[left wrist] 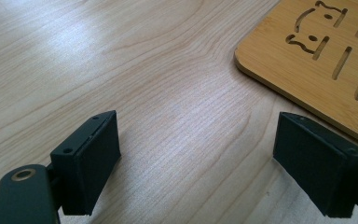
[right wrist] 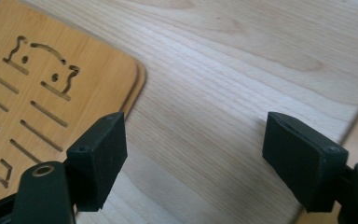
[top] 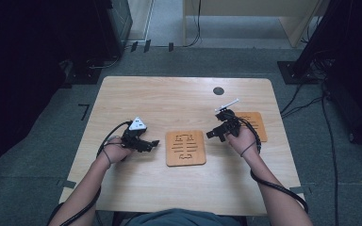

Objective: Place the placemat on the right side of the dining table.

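We see the slotted wooden board (top: 185,148) lying flat near the middle of the bench (top: 169,101), between our two grippers and touched by neither. Its face carries cut-out slots and two small animal-like shapes, plain in the left gripper view (left wrist: 317,60) and the right gripper view (right wrist: 37,102). In the right gripper view a second edge shows just under the board's rounded corner, though we cannot tell if that is another layer.

Our left gripper (top: 152,143) sits just left of the board with its jaws wide apart and bare bench between them (left wrist: 196,158). Our right gripper (top: 213,133) hangs just right of the board's far corner, its jaws likewise spread with nothing between them (right wrist: 193,154).

Farther right, a second wooden board (top: 256,123) lies on the bench beyond the right hand (top: 242,140). A dark round spot (top: 218,91) marks the bench near its far edge.
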### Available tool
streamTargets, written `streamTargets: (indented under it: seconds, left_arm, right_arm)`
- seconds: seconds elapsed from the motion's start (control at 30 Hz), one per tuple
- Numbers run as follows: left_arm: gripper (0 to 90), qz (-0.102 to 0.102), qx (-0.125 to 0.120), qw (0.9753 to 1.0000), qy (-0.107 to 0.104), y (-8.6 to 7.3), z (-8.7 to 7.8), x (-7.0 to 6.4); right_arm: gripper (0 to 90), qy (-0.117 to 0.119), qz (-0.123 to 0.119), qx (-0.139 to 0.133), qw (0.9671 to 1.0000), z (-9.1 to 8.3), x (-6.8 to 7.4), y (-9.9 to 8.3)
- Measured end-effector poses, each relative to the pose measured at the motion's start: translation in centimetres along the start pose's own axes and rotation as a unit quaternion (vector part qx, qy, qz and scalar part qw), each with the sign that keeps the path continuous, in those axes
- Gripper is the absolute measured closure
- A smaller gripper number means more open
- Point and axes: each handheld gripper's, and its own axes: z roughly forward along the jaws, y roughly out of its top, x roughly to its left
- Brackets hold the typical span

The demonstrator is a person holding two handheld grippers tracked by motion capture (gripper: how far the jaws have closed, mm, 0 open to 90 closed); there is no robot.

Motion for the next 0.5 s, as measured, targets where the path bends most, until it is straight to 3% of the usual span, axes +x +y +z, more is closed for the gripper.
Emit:
streamTargets:
  seconds: [0.3, 0.5]
  left_arm:
    - [13.7, -0.001, -0.001, 1.0, 0.001, 0.0, 0.0, 0.0]
    - [13.7, 0.0, -0.001, 1.0, 0.001, 0.0, 0.0, -0.1]
  right_arm:
    - [21.5, 0.004, -0.021, 0.011, 0.9997, 0.9, 1.5, 0.1]
    - [16.9, 0.006, -0.034, 0.012, 0.9993, 1.0, 1.7, 0.0]
